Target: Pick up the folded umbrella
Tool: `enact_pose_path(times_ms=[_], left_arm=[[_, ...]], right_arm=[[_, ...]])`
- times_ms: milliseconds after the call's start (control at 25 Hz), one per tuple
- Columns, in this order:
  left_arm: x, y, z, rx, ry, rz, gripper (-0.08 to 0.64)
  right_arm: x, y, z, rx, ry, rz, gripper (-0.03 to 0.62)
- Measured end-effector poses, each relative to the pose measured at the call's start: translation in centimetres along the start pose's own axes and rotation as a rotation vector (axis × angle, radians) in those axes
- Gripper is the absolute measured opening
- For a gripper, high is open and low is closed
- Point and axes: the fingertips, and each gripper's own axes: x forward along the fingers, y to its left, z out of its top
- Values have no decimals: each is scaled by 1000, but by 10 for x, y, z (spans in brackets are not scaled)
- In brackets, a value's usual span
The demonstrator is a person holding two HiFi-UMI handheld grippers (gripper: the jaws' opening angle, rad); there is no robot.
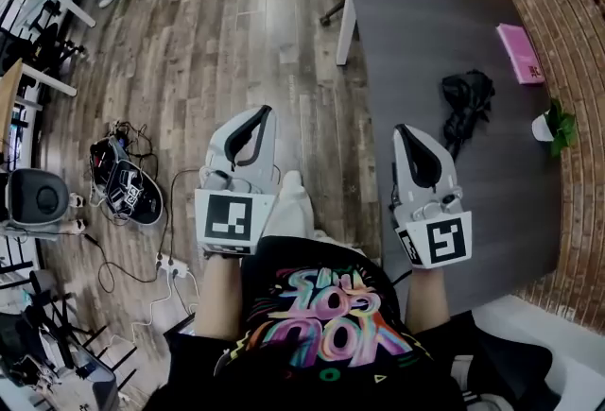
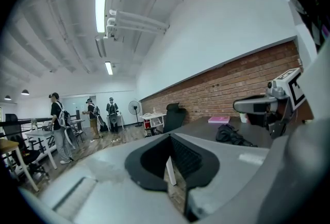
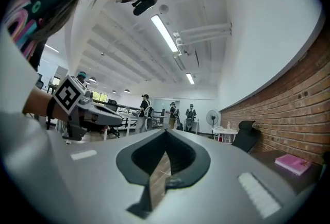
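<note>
Grey-and-black plastic jaws on the right hand-held gripper (image 1: 401,128) are sitting pressed together with nothing between them. The left hand-held gripper (image 1: 263,110) is showing the same closed, empty state (only floor is peeking through the slit behind its tips). Both are hovering in front of the person, the right one over the near part of the dark grey rectangular table (image 1: 406,22) and the left one over the wooden plank floor (image 1: 236,31).

The approach seems to be the step in hand, since nothing is being touched yet. The next move is calling for the right jaws to open wide and reach towards one o'clock. There the black folded fabric umbrella (image 1: 465,107) is lying on the tabletop, well apart from the tips.

It is looking limp and crumpled rather than tightly rolled, bunching at its far end and trailing narrower towards the person. I am judging a grip across that narrower part to be the safer bet.
</note>
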Motion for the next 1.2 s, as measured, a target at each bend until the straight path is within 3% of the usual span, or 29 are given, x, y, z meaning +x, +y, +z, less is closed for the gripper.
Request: enact_pose_path(times_ms=[200,560,840,1200], left_arm=[[48,40,10,-11,-22,-34,2],[121,87,18,1,-32,-124,2],[169,73,16,-13,-24,-250,2],[245,15,18,20,-9,-398,2]], right_arm=[[52,-16,-3,-28,29,-33,0],[106,-55,-13,-39,85,-171,-1],[105,-84,-21,-37,142,-306,0],[76,-149,-63,27,205,-446,0]])
